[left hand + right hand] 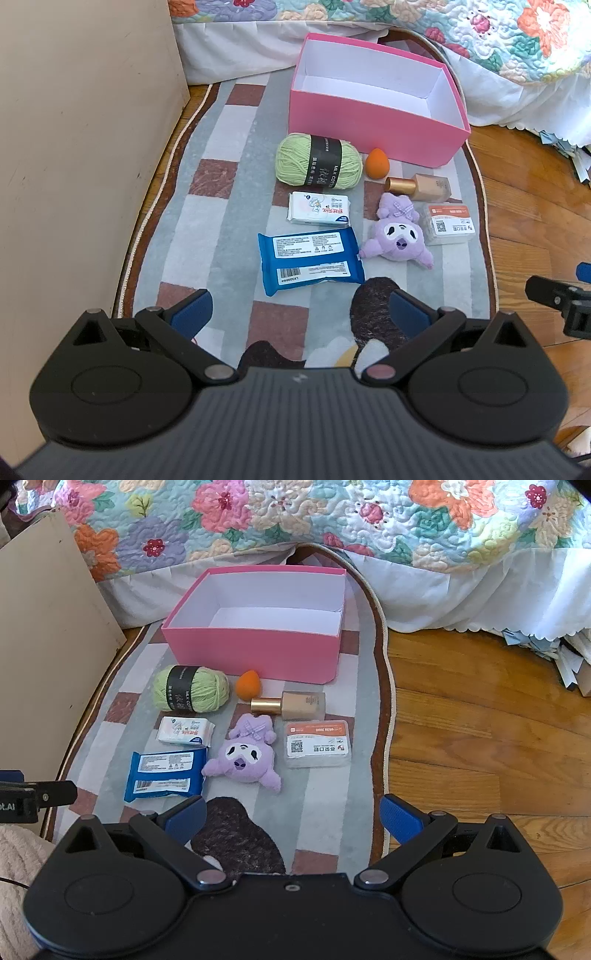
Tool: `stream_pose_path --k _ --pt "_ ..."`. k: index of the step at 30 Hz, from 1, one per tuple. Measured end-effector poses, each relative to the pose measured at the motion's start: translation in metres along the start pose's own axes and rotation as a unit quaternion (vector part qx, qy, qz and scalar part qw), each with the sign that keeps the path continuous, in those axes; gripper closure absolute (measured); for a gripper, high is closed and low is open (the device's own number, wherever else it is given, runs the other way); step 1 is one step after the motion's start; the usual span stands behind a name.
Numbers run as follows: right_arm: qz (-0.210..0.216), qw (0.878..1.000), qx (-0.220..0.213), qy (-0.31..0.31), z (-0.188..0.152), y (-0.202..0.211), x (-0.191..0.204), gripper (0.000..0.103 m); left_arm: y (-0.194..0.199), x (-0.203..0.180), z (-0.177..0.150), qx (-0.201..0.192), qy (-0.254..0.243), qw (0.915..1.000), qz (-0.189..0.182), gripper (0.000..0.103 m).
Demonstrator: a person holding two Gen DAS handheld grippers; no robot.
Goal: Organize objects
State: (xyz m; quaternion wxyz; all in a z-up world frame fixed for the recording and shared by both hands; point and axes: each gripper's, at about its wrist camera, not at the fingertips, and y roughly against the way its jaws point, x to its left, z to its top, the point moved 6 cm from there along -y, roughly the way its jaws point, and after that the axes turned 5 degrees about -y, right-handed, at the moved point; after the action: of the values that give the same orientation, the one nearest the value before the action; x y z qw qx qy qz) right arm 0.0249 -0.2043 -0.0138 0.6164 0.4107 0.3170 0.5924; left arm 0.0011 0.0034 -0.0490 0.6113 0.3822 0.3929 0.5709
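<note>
1. Both tools hang above the near end of the patchwork rug (221, 184), tilted steeply down; the left gripper (299, 314) has its blue pads spread wide with only rug between them; the right gripper (291, 821) is likewise wide apart and empty.

2. The goal, as I judge it, is the pink box (369, 129), which sits empty at the far end of the rug against the floral bedspread (295, 517); nothing has gone in yet.

3. Seven items lie in loose rows between the grippers and the box: green yarn ball (317, 160) and orange makeup sponge (376, 162) just in front of its near wall; foundation bottle (424, 186) lying on its side with its gold cap toward the left; tissue pack (319, 208); purple plush toy (397, 236); clear plastic case (448, 223); blue wipes pack (312, 258) nearest of all.

4. The deciding relation: the wipes pack lies straight ahead of the left gripper and just beyond its pads, its long axis running side to side across the line of approach, so the jaws would likely have to close across its short width; the right gripper is nearer the plush toy and the plastic case, which lie ahead of it, the wipes pack off to its left.

5. Every carry runs forward, away from the person.
</note>
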Motion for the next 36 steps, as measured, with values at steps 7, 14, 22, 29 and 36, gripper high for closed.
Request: stream_pose_path --k 7,14,22,29,36 --pt "0.000 1.000 -0.001 0.002 0.0008 0.0009 -0.0010 0.001 -0.0001 0.0002 -0.0003 -0.001 0.000 1.0000 0.000 0.000" --pt "0.006 1.000 0.003 0.001 0.0006 0.0008 -0.0025 0.001 0.0008 -0.0011 -0.0022 0.000 -0.001 1.0000 -0.001 0.000" --pt "0.012 1.000 0.002 -0.012 0.0007 0.0009 -0.0053 0.000 0.0012 -0.0016 -0.0026 0.000 0.000 1.0000 -0.001 0.000" --pt "0.012 1.000 0.000 -0.005 0.0012 0.0023 -0.0055 0.000 0.0018 -0.0039 -0.0037 0.000 0.000 1.0000 -0.001 0.000" --pt "0.009 1.000 0.001 0.001 -0.0009 0.0015 -0.0053 0.000 0.0027 -0.0085 -0.0042 0.003 -0.002 1.0000 0.000 0.000"
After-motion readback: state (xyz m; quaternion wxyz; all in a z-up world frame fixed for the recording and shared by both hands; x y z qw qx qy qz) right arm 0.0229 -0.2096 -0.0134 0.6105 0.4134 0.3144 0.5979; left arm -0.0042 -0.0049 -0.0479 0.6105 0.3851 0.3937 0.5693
